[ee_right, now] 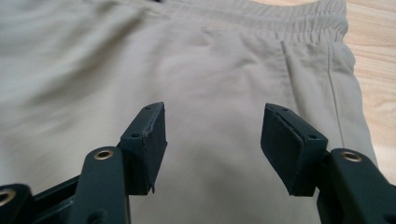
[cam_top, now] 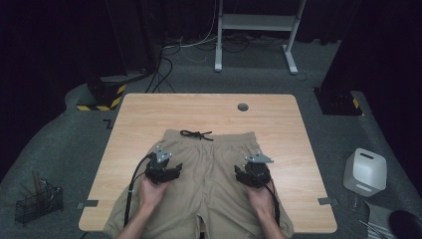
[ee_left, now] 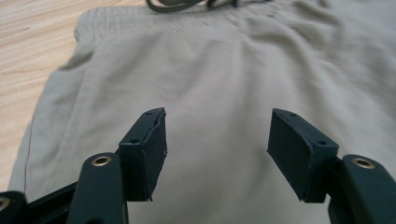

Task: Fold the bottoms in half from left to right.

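Observation:
A pair of khaki shorts (cam_top: 211, 172) lies flat on the wooden table (cam_top: 144, 114), waistband away from me, with a black drawstring (cam_top: 196, 134) at its top. My left gripper (cam_top: 166, 167) hovers over the shorts' left half, open, with nothing between its jaws (ee_left: 217, 140). My right gripper (cam_top: 249, 169) hovers over the right half, also open and holding nothing (ee_right: 212, 135). The elastic waistband (ee_right: 261, 18) and a side seam (ee_right: 334, 84) lie ahead of the right gripper. The drawstring (ee_left: 177, 4) shows at the top of the left gripper view.
A grey grommet (cam_top: 243, 107) is set in the table's far side. On the floor stand a white box (cam_top: 365, 172) at the right, a black wire basket (cam_top: 39, 201) at the left and a white frame (cam_top: 256, 30) behind the table.

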Demonstrator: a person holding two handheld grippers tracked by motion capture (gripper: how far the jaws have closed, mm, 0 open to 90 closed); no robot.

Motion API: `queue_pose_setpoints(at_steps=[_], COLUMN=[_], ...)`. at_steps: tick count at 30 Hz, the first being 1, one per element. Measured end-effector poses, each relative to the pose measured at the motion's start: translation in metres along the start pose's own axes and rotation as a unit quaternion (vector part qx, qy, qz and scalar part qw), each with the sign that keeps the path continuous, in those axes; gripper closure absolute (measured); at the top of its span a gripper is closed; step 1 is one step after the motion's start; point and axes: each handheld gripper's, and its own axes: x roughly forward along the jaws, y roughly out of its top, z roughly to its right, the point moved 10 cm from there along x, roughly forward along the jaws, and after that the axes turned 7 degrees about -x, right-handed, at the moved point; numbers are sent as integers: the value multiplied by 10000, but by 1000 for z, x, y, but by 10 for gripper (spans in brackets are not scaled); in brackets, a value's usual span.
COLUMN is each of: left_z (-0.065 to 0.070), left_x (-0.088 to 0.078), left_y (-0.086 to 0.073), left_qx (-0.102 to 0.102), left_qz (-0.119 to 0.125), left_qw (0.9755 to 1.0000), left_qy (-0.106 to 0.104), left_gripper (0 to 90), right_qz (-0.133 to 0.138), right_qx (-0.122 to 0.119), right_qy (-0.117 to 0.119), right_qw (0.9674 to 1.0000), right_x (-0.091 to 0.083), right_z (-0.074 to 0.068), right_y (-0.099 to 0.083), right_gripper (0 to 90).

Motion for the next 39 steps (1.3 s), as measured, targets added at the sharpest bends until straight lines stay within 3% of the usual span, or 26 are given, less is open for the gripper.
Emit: queue_pose_setpoints(at_steps=[5,6,8,10,12,16,24,32,34,36,39], left_z=[-11,-12,-12,-12,-11,-3,17,30,34,37,31], left_x=[22,25,25,24,21,8,-17,-43,-48,-50,-48], left_y=[-5,-7,-7,-10,-13,-26,-49,-71,-75,-75,-66], left_qx=[39,79,-31,-131,-111,-78,-79,5,22,21,-60], left_qz=[-348,-356,-285,-207,-27,100,100,-205,-390,-533,-518], left_qw=[9992,9992,9995,9997,9999,9998,9998,9996,9990,9981,9980], left_qy=[176,174,111,-7,-45,-130,-150,-191,-211,-312,-345], left_gripper=[347,347,338,352,389,426,429,445,441,420,380], right_qz=[-121,-165,-359,-238,-199,-46,-36,-9,2,5,11], right_qx=[42,11,-33,-17,-45,-74,-164,-353,-383,-392,-403], right_qy=[-111,-135,-157,-134,-99,-41,57,261,291,301,312], right_qw=[9999,9998,9992,9996,9997,10000,9998,9990,9988,9988,9987], right_x=[22,25,31,30,28,19,-2,-20,-25,-27,-28], right_z=[5,6,7,7,6,4,-2,-15,-17,-19,-19], right_y=[2,1,-7,-8,-10,-20,-38,-54,-57,-60,-60], right_gripper=[406,405,395,393,387,384,383,381,381,381,380])
